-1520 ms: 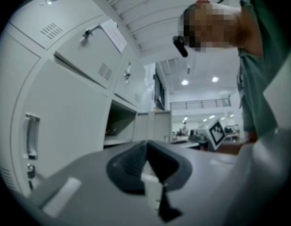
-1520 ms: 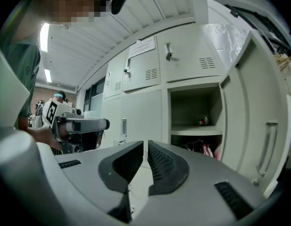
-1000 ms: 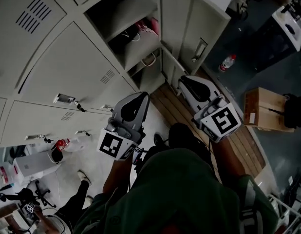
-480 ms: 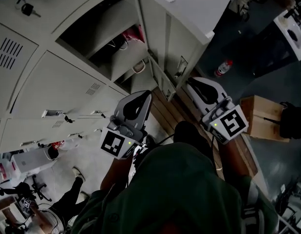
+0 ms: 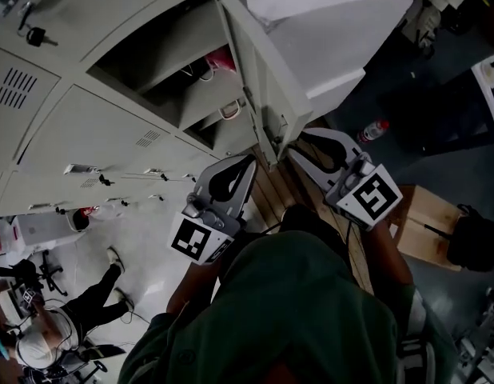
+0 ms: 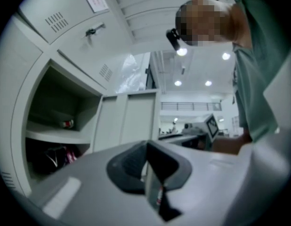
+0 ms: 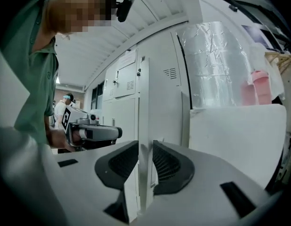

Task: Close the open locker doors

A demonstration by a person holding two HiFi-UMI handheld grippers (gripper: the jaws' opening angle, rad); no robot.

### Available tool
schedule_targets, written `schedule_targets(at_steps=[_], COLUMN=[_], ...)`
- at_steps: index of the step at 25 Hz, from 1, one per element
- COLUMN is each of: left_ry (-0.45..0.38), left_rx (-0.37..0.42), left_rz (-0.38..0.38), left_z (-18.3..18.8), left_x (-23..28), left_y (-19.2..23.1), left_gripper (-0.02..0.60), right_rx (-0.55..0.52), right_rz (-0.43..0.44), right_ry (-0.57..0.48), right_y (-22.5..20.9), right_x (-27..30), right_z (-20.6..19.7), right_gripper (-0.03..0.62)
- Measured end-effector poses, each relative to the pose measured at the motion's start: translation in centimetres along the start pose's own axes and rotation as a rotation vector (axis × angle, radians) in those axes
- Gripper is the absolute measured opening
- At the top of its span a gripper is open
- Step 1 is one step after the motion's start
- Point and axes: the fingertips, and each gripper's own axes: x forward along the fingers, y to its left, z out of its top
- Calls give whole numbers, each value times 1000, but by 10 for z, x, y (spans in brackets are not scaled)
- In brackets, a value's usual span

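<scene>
An open grey locker (image 5: 163, 62) shows a shelf and a pink bag (image 5: 221, 58) inside. Its door (image 5: 259, 70) stands swung out, edge-on to me. My right gripper (image 5: 297, 138) reaches the door's free edge near the latch, and in the right gripper view the door edge (image 7: 143, 102) runs straight up between the jaws of my right gripper (image 7: 145, 147), which are shut on it. My left gripper (image 5: 245, 163) hovers just below the door's lower corner. In the left gripper view my left gripper (image 6: 146, 147) is shut with nothing in it, and the open locker (image 6: 56, 112) lies to its left.
Closed locker doors with keys (image 5: 31, 34) fill the left. A white panel (image 5: 327, 14) juts out at top right. On the floor are a bottle (image 5: 373, 130), a cardboard box (image 5: 427, 214), a dark bag (image 5: 475, 242) and a wooden platform (image 5: 271, 184). A person (image 5: 79, 310) sits lower left.
Both grippers have come up closer to the open door. The right gripper's jaws now sit on the door's edge by the latch. The door now looks edge-on.
</scene>
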Motion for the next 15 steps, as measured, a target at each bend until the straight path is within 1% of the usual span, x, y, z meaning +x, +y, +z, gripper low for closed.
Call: schedule_targets(at_steps=[3, 7, 11, 15], left_ry=[-3, -9, -14, -22], left_rx=[0, 7, 17, 8], left_rz=[26, 62, 100, 146], left_z=[0, -2, 0, 7], left_x=[-2, -17, -39, -63], left_y=[4, 18, 38, 61], left_gripper=[3, 3, 3, 3], right_rx=[-3, -13, -20, -25], right_rz=[42, 76, 87, 86], right_ry=[-16, -27, -32, -31], right_y=[6, 22, 40, 57], right_x=[8, 24, 44, 68], right_z=[1, 3, 6, 10], right_gripper=[87, 86, 80, 78])
